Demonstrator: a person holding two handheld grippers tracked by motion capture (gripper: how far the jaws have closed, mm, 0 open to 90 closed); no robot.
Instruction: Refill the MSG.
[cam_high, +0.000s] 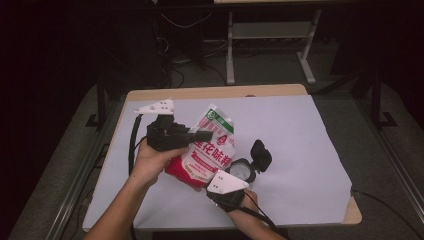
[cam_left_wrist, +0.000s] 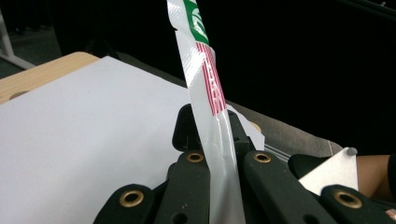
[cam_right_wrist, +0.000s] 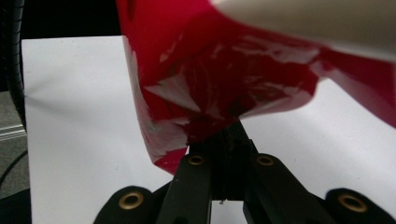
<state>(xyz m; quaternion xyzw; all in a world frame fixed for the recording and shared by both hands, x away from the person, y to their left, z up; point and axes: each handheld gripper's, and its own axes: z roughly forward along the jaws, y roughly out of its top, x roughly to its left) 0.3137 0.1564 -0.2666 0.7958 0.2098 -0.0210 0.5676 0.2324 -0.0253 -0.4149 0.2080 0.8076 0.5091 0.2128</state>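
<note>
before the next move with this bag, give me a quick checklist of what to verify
1. Left gripper clamped on the bag: ok, jaws shut on its edge in the left gripper view.
2. Right gripper clamped on the bag's red bottom: ok, the film is pinched between its jaws.
3. Bag off the table: ok, it hangs tilted between both grippers.
4. Bag's top seal intact: cannot tell.
5. Jar open: ok, its black lid stands flipped up.
6. Bag clear of the jar: cannot tell, they sit close together.
</note>
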